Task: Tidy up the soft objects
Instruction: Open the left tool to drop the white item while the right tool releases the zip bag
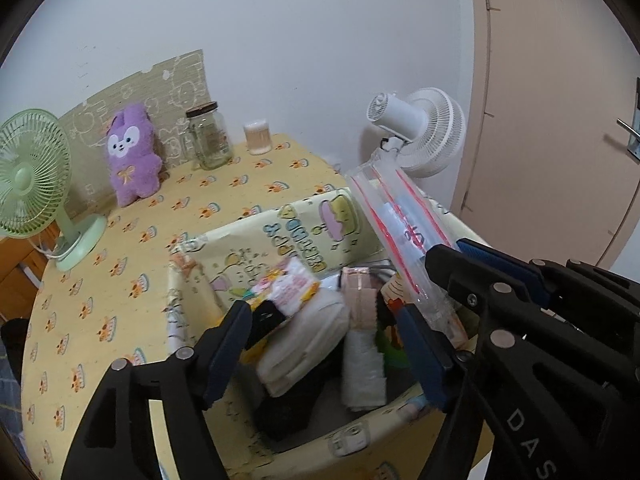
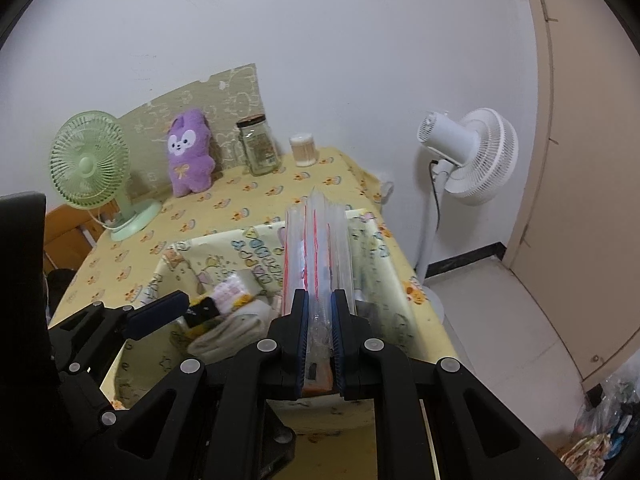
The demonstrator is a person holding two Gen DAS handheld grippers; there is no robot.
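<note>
A yellow fabric storage bin (image 1: 280,236) with cartoon print stands on the table, filled with soft items: a folded cream cloth (image 1: 308,340), a pink-and-white packet (image 1: 292,284) and a white roll (image 1: 362,372). My left gripper (image 1: 324,332) is open over the bin's contents, its fingers on either side of the cream cloth. My right gripper (image 2: 320,300) is shut on a clear zip bag with red seal lines (image 2: 316,240), held upright above the bin (image 2: 372,272). In the left wrist view the zip bag (image 1: 396,216) shows at the right, pinched by the right gripper (image 1: 450,252).
A purple plush bunny (image 1: 132,152), a glass jar (image 1: 208,140) and a cotton-swab tub (image 1: 258,138) stand at the table's back. A green desk fan (image 1: 32,184) is at the left. A white standing fan (image 2: 468,156) and a door (image 2: 592,160) are at the right.
</note>
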